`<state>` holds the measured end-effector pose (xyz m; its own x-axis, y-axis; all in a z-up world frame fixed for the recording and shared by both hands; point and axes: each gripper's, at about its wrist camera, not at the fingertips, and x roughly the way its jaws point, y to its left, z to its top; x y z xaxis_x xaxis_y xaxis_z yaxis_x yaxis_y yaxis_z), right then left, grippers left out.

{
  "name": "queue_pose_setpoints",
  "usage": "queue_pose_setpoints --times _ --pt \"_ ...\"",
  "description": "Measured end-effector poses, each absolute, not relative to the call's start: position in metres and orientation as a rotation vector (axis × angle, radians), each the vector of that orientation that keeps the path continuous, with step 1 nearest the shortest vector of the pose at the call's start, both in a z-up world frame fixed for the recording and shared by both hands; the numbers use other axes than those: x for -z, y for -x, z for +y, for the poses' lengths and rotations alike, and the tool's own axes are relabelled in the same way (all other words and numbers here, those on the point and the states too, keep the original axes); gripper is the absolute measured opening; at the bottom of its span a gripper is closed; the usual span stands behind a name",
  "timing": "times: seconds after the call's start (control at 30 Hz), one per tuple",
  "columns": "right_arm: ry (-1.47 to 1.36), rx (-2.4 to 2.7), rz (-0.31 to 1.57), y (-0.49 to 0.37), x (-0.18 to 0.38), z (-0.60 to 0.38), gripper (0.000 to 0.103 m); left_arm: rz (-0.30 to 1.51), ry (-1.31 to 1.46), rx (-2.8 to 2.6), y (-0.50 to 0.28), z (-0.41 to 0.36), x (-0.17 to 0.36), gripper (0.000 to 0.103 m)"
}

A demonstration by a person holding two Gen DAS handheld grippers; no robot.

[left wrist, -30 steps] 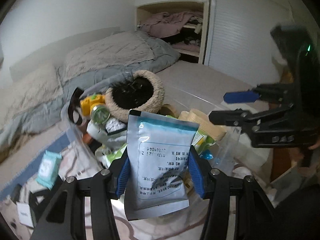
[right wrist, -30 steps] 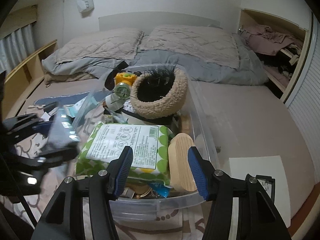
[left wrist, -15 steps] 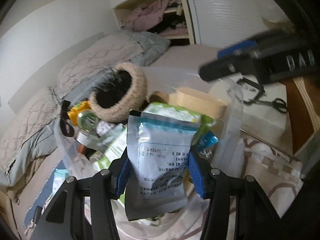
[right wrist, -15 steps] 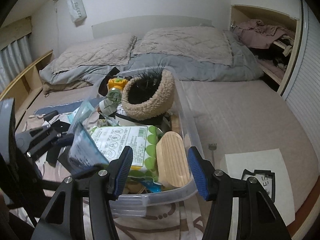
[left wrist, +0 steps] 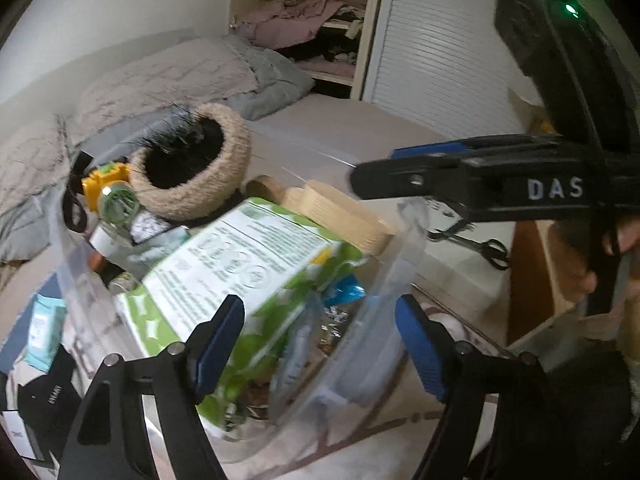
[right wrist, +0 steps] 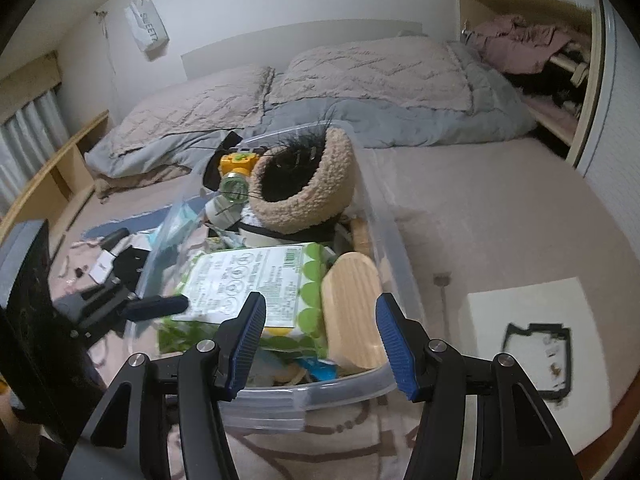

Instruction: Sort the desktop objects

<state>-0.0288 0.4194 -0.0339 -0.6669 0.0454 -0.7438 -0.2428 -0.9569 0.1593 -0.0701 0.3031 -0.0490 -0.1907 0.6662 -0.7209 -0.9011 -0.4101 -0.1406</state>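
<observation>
A: What is the left claw (left wrist: pixel 320 340) doing?

B: Its jaws have just been opening; they now stand wide apart over the near end of the clear plastic bin (left wrist: pixel 412 240), and nothing is pressed between the blue pads (left wrist: pixel 218 338); a pale, blurred pouch (left wrist: pixel 294 360) lies below them inside the bin, apart from both pads.

A: And the right claw (right wrist: pixel 320 340)?

B: Parted as well, with nothing in its grasp; it hangs above the bin's near rim (right wrist: pixel 312 394); the left wrist view shows it from the side, reaching over the bin from the right, with a hand (left wrist: pixel 600 272) on its handle.

A: Where are the things being sorted?

B: Packed in the bin, which sits on a patterned blanket (right wrist: pixel 280 456); a green-and-white wipes pack (right wrist: pixel 256 284) lies on top, a rounded wooden block (right wrist: pixel 352 312) just beside it; behind them a fluffy beige basket (right wrist: pixel 308 188) full of black bristles, a yellow toy camera (right wrist: pixel 236 164) touching its side.

A: Anything outside the bin?

B: A small teal packet (left wrist: pixel 44 328) on the blanket to its left; black scissors (left wrist: pixel 480 244) on white paper to its right.
</observation>
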Motion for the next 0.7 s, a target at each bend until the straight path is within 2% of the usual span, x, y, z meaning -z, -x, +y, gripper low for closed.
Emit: queue_pose_setpoints --times 0.13,0.33,0.5,0.63,0.7 --pt "1.223 -2.719 0.418 0.034 0.037 0.416 0.057 0.303 0.986 -1.726 0.071 0.305 0.052 0.078" --pt "1.284 -2.732 0.379 0.043 0.041 0.403 0.057 0.168 1.138 -1.591 0.075 0.303 0.060 0.078" --pt "1.311 -2.741 0.363 0.048 0.041 0.397 0.055 0.164 1.113 -1.654 0.082 0.291 0.051 0.078" --pt "1.323 -2.763 0.424 0.050 0.041 0.397 0.021 0.138 1.101 -1.696 0.088 0.277 0.043 0.078" --pt "1.336 -2.769 0.427 0.052 0.042 0.394 0.016 0.127 1.104 -1.710 0.092 0.272 0.043 0.078"
